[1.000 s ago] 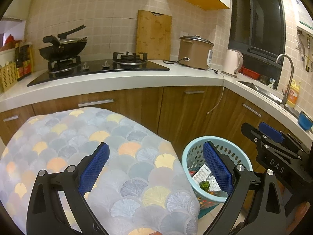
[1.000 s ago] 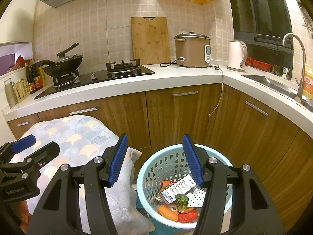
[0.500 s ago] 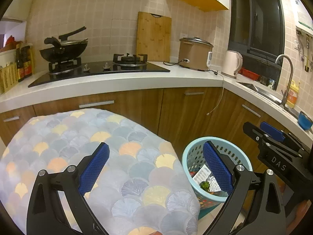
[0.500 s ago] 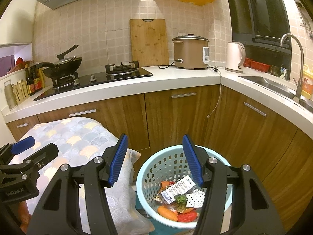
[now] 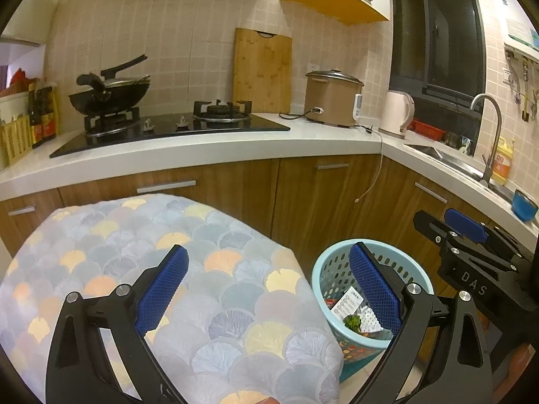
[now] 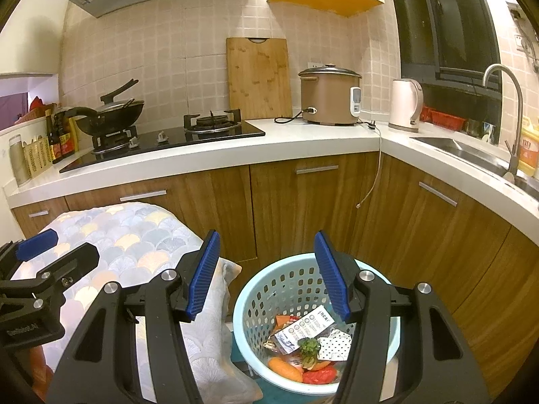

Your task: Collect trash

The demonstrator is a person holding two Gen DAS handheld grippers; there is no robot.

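Observation:
A light blue perforated waste basket (image 6: 269,289) (image 5: 328,269) stands on the floor by the wooden cabinets. Inside lie paper wrappers (image 6: 305,328), a carrot (image 6: 284,368), a red scrap and a bit of green. My right gripper (image 6: 266,274) hovers above the basket's near rim, open, nothing between its blue pads. My left gripper (image 5: 267,284) is open too, held over a table draped with a fan-patterned cloth (image 5: 134,245), the basket showing past its right finger. Each gripper shows at the edge of the other's view.
A white counter (image 6: 235,151) runs behind with a gas hob, a wok (image 6: 111,114), a cutting board (image 6: 257,77), a rice cooker (image 6: 328,96) with a dangling cord, and a kettle (image 6: 406,104). A sink with tap (image 6: 505,111) is at right.

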